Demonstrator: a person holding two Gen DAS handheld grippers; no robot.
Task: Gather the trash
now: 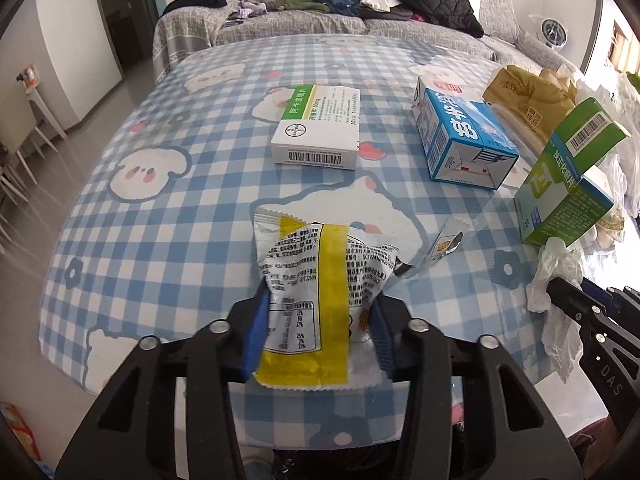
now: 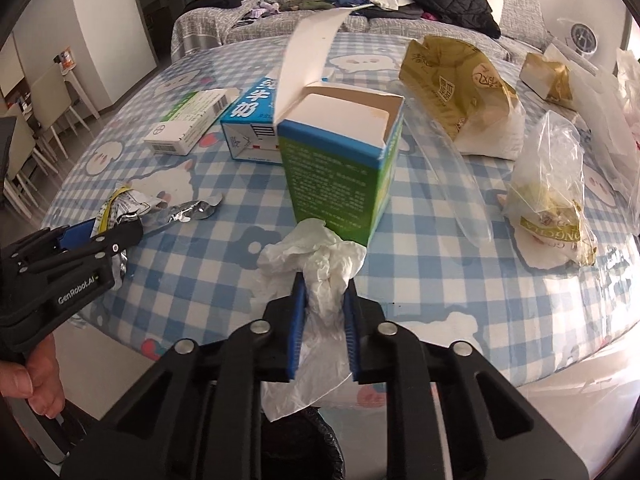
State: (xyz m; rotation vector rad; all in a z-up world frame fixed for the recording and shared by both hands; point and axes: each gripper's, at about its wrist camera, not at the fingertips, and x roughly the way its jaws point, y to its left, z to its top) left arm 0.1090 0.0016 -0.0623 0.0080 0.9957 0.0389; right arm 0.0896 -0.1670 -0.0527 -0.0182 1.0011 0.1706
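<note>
I had the left gripper (image 1: 316, 320) clamped on a yellow-and-white snack wrapper (image 1: 316, 276) at the table's (image 1: 160, 208) near edge; the right gripper (image 2: 324, 312) pinched a crumpled tissue (image 2: 316, 256). The open green box (image 2: 340, 168) stood just behind the tissue, w/ a blue box (image 2: 248, 120), white med box (image 2: 188, 124) & gold bags (image 2: 456, 92) beyond.

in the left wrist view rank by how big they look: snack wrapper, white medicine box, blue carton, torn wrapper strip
1. snack wrapper, though it is nearest the camera
2-3. blue carton and white medicine box, too alike to rank
4. torn wrapper strip
</note>
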